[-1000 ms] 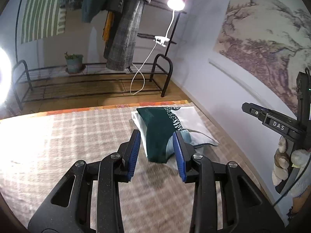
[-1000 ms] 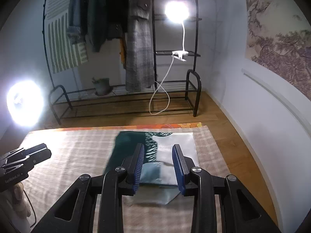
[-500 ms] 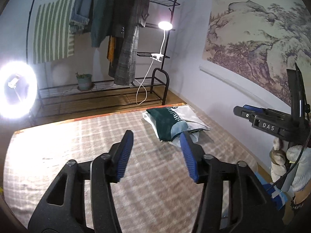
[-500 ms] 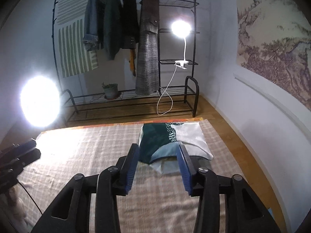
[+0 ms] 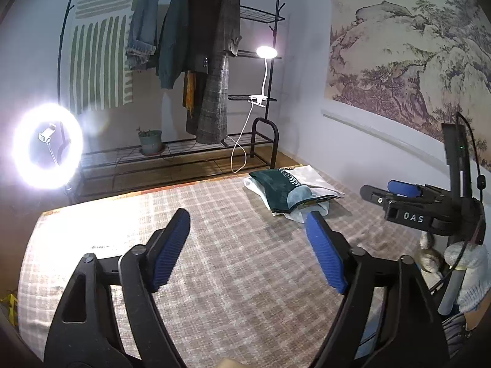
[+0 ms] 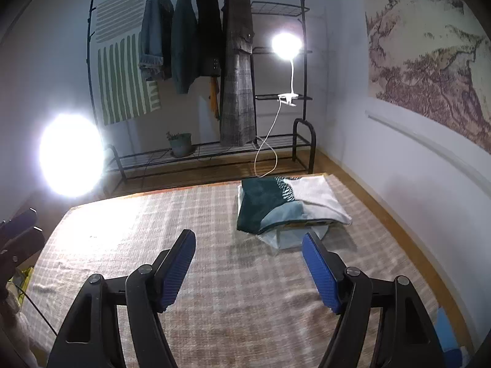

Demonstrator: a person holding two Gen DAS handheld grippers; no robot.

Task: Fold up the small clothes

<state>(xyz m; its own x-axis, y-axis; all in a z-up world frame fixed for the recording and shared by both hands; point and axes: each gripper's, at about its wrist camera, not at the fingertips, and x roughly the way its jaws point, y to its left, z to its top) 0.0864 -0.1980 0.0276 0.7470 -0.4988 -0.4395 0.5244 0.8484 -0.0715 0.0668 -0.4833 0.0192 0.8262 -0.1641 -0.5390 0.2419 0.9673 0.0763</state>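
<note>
Folded dark-green, white and pale-blue garment stack (image 6: 285,207): lying at far right of beige plaid-covered bed (image 6: 214,245), long axis running near-to-far.
Right gripper (image 6: 248,263): jaws opening, nothing between, stack just ahead-right; nearer.
Left gripper (image 5: 245,245): jaws opening, empty, stack farther ahead-right.

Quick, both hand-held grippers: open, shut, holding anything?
Left hand-held gripper: jaws opening, nothing between them, short of the folded clothes.
Right hand-held gripper: jaws opening, nothing between them, also clear of the clothes.
</note>
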